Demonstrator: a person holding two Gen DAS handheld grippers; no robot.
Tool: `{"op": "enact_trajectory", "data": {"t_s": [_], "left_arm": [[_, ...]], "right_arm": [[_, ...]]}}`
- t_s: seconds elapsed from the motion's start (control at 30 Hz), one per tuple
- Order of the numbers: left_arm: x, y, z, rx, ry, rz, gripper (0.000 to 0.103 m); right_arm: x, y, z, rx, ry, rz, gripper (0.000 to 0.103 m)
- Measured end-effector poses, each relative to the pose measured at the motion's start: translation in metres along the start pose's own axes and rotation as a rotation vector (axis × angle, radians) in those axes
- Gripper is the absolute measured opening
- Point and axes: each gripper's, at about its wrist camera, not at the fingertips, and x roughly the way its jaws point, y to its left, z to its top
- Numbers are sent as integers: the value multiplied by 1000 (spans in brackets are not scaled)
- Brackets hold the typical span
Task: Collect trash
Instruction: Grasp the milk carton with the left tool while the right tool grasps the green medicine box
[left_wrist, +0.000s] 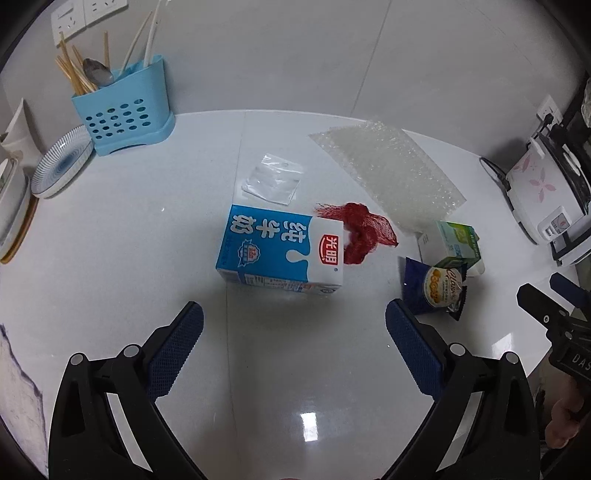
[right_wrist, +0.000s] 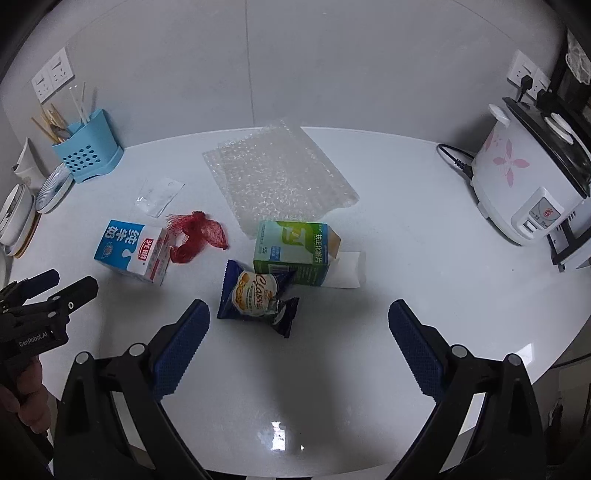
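While spread wide over the glossy white table, left gripper facing blue-and-white milk carton; right gripper, equally wide, empty, near dark-blue foil snack wrapper.

Glossy white table (grey wall)

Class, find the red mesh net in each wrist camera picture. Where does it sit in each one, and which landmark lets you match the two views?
Left wrist view: the red mesh net lies just right of centre, against the right end of the blue milk carton.
Right wrist view: the net lies left of centre, again right of that carton.
Shared landmark: the bubble wrap sheet behind the net.
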Motion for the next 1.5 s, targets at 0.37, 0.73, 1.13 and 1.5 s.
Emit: {"op": "enact_trajectory", "data": {"t_s": [0.37,0.73,1.13,1.5], "left_arm": [[51,8,29,23,69,5,97],[77,-4,46,86,92,35,97],[86,-7,55,150,79,69,97],[82,13,72,234,55,-33,97]], "right_arm": [[58,5,46,47,113,-12,93],[110,4,66,94,245,-16,93],[124,2,67,101,296,-50,93],[120,1,70,129,303,-63,93]]}}
